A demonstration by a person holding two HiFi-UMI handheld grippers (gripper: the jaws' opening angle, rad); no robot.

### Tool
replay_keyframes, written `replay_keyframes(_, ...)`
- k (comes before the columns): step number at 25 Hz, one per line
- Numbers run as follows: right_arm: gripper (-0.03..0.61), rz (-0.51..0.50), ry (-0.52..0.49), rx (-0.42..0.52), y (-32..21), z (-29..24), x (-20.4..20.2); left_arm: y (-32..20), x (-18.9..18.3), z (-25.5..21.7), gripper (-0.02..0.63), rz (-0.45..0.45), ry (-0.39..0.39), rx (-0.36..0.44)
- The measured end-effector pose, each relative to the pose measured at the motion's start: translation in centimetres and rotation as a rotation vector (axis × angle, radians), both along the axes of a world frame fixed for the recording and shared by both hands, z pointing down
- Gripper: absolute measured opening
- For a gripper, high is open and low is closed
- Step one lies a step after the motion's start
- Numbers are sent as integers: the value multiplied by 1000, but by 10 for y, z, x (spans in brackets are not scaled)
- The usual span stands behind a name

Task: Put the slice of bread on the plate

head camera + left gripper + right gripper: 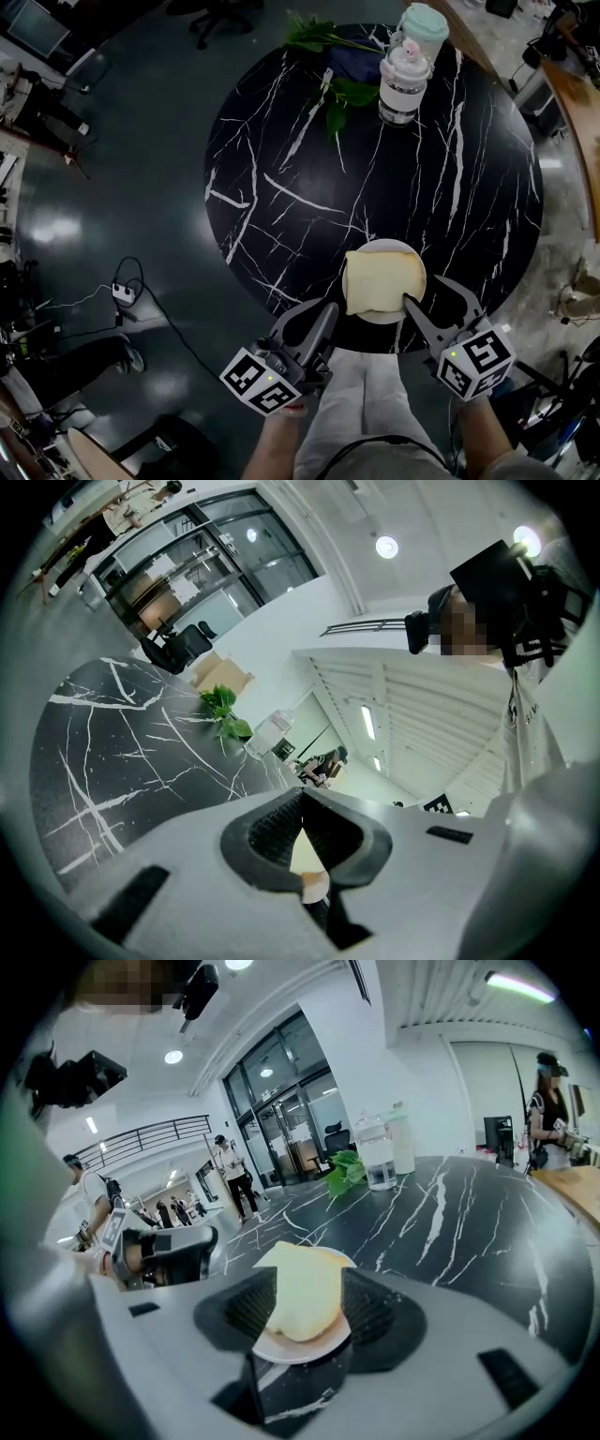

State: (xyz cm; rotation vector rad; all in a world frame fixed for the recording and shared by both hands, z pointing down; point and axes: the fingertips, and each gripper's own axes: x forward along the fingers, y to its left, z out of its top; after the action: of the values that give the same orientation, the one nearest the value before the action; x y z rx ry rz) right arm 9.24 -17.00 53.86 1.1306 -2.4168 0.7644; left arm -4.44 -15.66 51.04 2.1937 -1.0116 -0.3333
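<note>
two grippers sit low at the near edge of a round black table (281, 141) with white veining.

head view: white plate (380, 318) close to the table's near edge, slightly right of centre. slice of bread (382, 279) lies flat on it, covering most of it. right gripper (431, 295) has its tongs wide; one tip is at the plate's near right rim, the other off the plate's right side. left gripper (317, 323) is just off the table's near edge, left of the plate and apart from it. far edge holds green leaves (323, 37), a clear jar (403, 80) and a pale green cup (424, 23), well apart from the plate.

left gripper view: tongs closed, tips meeting, nothing between the pads. table, leaves and jar beyond, to the left.

right gripper view: tongs spread, pads not pressing anything. bread on its plate shows in the gap between them, resting on the table. left gripper visible at the left, beside the table's near edge.
</note>
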Motion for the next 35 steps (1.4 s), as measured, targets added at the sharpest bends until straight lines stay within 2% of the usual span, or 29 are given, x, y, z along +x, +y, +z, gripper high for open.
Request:
replay_keyframes(11, 187, -69, -80, 60, 22, -49, -16, 5, 14, -36, 8, 29, -3, 48)
replay_keyframes(12, 177, -79, -80, 73, 24, -57, -17, 5, 15, -43, 8, 33, -2, 55)
replay_keyframes(16, 67, -116, -54, 114, 33, -83, -20, 7, 25, -66, 8, 55, 1, 76)
replay_keyframes(20, 31, -145, -45, 149, 42, -107, -23, 16, 43, -90, 8, 106, 5, 97)
replay_keyframes(26, 20, -185, -61, 185, 52, -139, -28, 22, 55, -119, 8, 142, -3, 134)
replay_keyframes(35, 12, -252, -85, 238, 66, -173, -36, 21, 42, -153, 8, 130, -46, 217)
